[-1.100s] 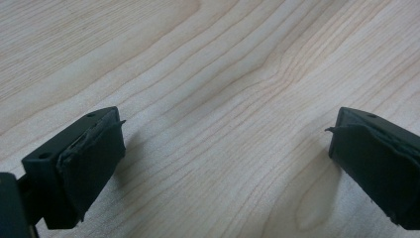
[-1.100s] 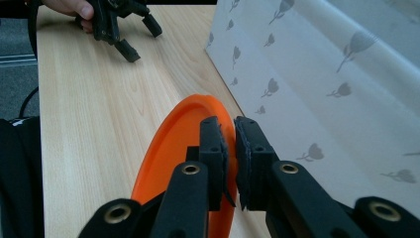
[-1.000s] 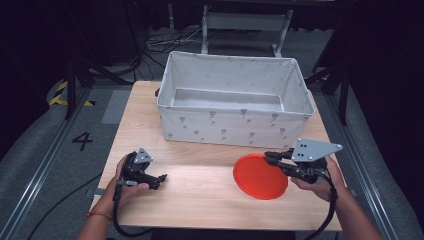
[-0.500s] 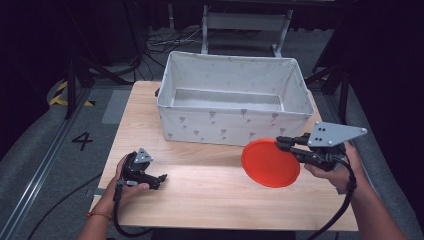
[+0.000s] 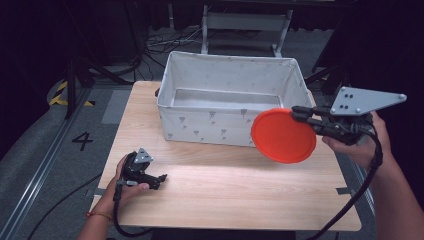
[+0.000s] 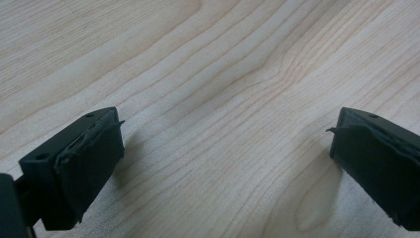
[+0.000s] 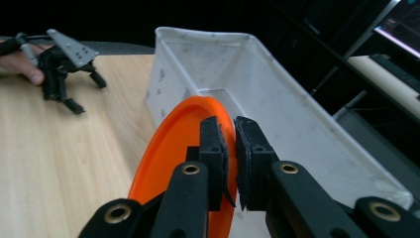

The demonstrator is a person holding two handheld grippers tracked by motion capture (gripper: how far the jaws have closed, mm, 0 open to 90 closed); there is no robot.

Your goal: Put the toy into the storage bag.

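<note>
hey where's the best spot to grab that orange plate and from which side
By its rim, edge-on, as the right gripper has it now: the jaws are shut across the thin edge nearest the hand, one on each face. The plate is flat, wide and smooth, so only the rim fits between the jaws. Coming from the right leaves its far edge free to lead toward the bin.

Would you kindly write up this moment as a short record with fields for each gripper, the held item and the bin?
right gripper: shut on the rim of the orange plate, held off the table
plate: tilted on edge, in front of the bin's right front corner
left gripper: open, jaws wide apart, nothing between them, low over bare wood near the table's front left
bin: white fabric, open top, at the back of the table; nothing seen inside
</note>
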